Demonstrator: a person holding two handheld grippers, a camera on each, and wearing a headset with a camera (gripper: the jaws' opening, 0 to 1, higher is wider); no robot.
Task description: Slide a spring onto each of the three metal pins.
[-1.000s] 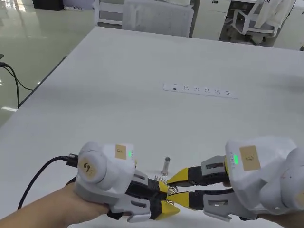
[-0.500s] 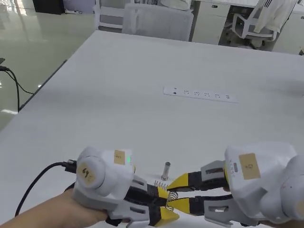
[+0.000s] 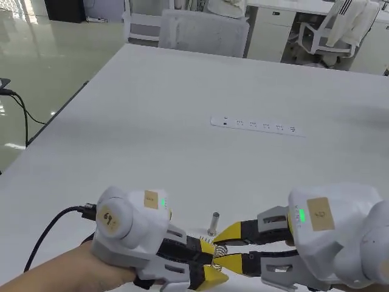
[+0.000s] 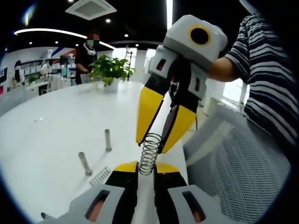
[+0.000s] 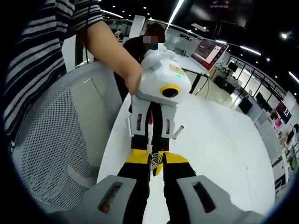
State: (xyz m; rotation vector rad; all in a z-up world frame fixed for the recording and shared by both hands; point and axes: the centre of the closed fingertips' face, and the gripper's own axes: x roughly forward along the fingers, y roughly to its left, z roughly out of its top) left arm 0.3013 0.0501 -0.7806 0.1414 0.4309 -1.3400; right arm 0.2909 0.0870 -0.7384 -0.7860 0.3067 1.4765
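Note:
A small steel spring [image 4: 149, 154] stands with its lower end between my left gripper [image 4: 145, 169], whose jaws are shut on it. My right gripper [image 4: 152, 143] comes in from above, and its yellow tips pinch the spring's upper end. In the head view the two grippers meet tip to tip near the table's front edge, left gripper [image 3: 209, 258] and right gripper [image 3: 220, 249], with the spring [image 3: 220, 250] between them. One metal pin [image 3: 214, 222] stands upright just behind the tips. Two pins [image 4: 108, 139] [image 4: 84, 163] and a loose spring [image 4: 100, 176] sit on the table. My right gripper [image 5: 155, 158] faces the spring [image 5: 154, 163].
A white power strip [image 3: 256, 126] lies mid-table. A black cable [image 3: 51, 228] trails from the left gripper off the left edge. Office chairs [image 3: 200, 30] stand behind the far edge. A mesh chair [image 4: 238, 158] is close to the near table edge.
The head camera has tilted a little. Both grippers and the spring between them stay almost where they were.

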